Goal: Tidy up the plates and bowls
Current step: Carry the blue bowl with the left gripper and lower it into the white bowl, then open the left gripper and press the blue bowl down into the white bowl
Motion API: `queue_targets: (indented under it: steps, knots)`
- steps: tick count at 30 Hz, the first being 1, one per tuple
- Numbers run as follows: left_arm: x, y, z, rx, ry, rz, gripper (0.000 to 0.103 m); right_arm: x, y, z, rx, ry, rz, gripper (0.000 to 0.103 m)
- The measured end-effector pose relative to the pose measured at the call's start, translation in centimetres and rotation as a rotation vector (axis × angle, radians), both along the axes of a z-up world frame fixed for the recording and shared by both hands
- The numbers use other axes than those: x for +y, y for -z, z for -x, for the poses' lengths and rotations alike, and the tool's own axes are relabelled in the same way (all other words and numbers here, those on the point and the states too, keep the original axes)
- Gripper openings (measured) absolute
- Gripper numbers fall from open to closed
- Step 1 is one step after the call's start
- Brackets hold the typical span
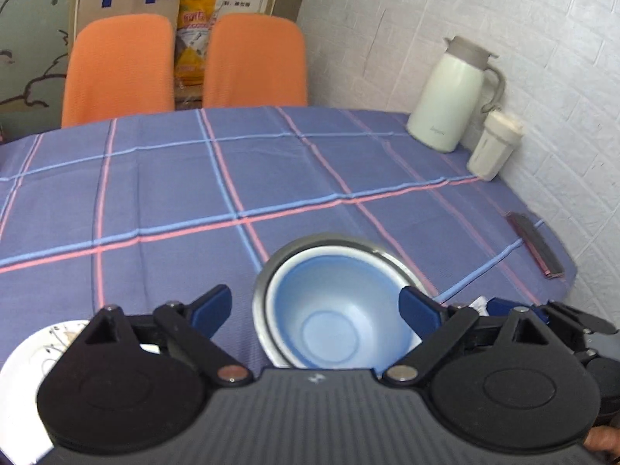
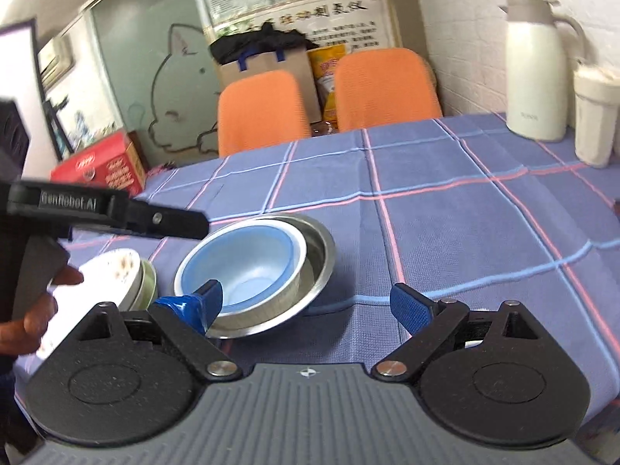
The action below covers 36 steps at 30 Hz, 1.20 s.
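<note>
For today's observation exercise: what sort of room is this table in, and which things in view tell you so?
Probably a break or meeting room in an office or clinic rather than a home kitchen: a notice poster on the wall, two orange chairs at a table with a checked cloth, and a thermos jug.

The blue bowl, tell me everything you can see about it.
The blue bowl is pale blue, smooth and matte, plastic by the look, with a lighter rim and a round flat base ring inside. It is empty and upright, nested inside the steel bowl, tilted slightly toward its near-left side. Both stand on the checked tablecloth, right of the white plates. The open left tongs frame it; no pad visibly presses it.
</note>
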<state>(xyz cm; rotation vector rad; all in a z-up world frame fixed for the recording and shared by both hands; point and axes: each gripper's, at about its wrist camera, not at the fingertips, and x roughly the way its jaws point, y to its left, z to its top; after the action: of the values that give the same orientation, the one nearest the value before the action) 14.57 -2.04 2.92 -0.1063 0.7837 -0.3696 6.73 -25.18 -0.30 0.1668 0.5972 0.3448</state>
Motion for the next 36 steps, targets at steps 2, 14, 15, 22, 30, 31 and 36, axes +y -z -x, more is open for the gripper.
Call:
queue_targets:
  steps: [2,14,15,22,30,31,36]
  knots:
    - [0.1,0.5,-0.8,0.021,-0.018,-0.036,0.093,-0.2,0.4,-0.5,0.015,0.015,-0.024,0.081]
    - [0.0,2.3,-4.4,0.117,-0.059,-0.089,0.093,1.6,0.7,-4.0,0.070,0.031,0.073,0.081]
    - [-0.2,2.4,-4.5,0.119,-0.059,-0.098,0.093,1.8,0.7,-4.2,0.075,0.030,0.083,0.081]
    - [-1.4,3.5,-5.4,0.132,-0.034,-0.140,0.093,2.5,2.0,-5.5,0.129,0.025,0.100,0.081]
    - [-2.1,5.0,-6.2,0.166,-0.022,-0.162,0.093,4.1,2.8,-6.6,0.151,0.007,0.144,0.081]
    - [-2.1,5.1,-6.2,0.168,-0.021,-0.167,0.093,4.2,2.9,-6.6,0.145,0.006,0.162,0.081]
    - [-2.3,5.3,-6.4,0.178,-0.003,-0.173,0.093,4.3,3.1,-6.5,0.121,0.009,0.210,0.081]
